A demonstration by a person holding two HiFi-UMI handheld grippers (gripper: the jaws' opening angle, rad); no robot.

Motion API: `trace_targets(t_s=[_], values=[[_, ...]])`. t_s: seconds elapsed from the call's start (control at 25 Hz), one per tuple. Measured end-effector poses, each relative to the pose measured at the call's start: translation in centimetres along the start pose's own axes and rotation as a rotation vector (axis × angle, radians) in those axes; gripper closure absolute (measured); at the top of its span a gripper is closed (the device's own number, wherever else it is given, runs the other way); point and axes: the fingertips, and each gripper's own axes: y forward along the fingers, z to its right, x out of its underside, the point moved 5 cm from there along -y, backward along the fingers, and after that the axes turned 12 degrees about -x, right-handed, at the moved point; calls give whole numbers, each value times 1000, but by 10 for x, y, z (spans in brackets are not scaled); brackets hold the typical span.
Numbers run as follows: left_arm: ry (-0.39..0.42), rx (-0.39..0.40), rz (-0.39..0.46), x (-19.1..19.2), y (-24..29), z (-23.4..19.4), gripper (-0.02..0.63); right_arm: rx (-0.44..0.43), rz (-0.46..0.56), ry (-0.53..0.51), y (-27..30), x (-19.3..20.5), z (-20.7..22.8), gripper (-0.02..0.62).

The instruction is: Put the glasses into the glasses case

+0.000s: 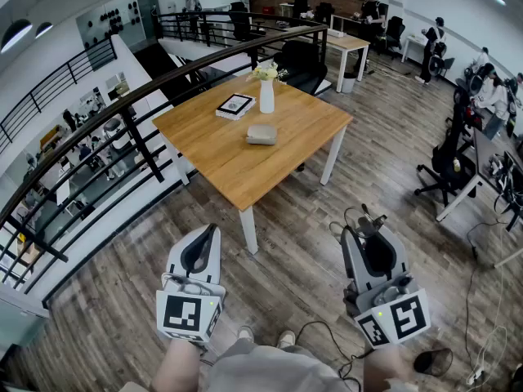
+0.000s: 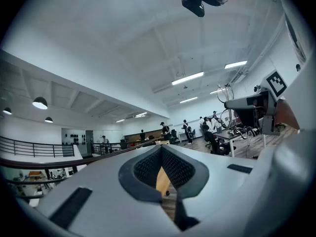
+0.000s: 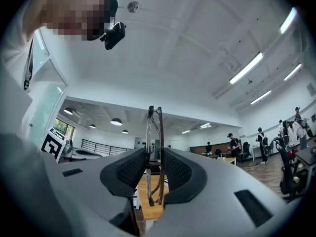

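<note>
A closed grey glasses case [image 1: 261, 134] lies near the middle of the wooden table [image 1: 245, 174], well ahead of both grippers. My right gripper [image 1: 360, 230] is held over the floor in front of the table. It is shut on a folded pair of thin-framed glasses [image 3: 154, 132], which stand upright between its pads [image 3: 132, 171] and stick out above them. The glasses [image 1: 365, 217] show in the head view as a small dark shape at that gripper's tip. My left gripper [image 1: 214, 232] hovers level beside it, its jaws [image 2: 161, 169] together with nothing between them.
On the table's far side stand a white vase with flowers [image 1: 267, 94] and a framed tablet or book [image 1: 235, 104]. A black railing [image 1: 122, 113] over a stairwell runs along the left. Cables [image 1: 327, 333] lie on the wood floor near my feet; office chairs [image 1: 445, 166] stand to the right.
</note>
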Motion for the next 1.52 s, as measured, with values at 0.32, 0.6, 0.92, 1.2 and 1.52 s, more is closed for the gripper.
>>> trace_targets(t_s=[0.32, 0.6, 0.92, 1.2, 1.52], values=[[36, 6, -8, 5, 3, 5, 591, -1, -6, 25, 0, 7, 9, 462], [12, 17, -23, 2, 15, 18, 591, -12, -29, 18, -1, 11, 25, 462], [37, 2, -15, 6, 26, 39, 591, -31, -29, 44, -9, 29, 49, 462], [43, -24, -14, 6, 38, 40, 591, -53, -19, 49, -2, 35, 66, 462], [24, -35, 8, 26, 76, 37, 591, -65, -43, 39, 28, 62, 85, 462]])
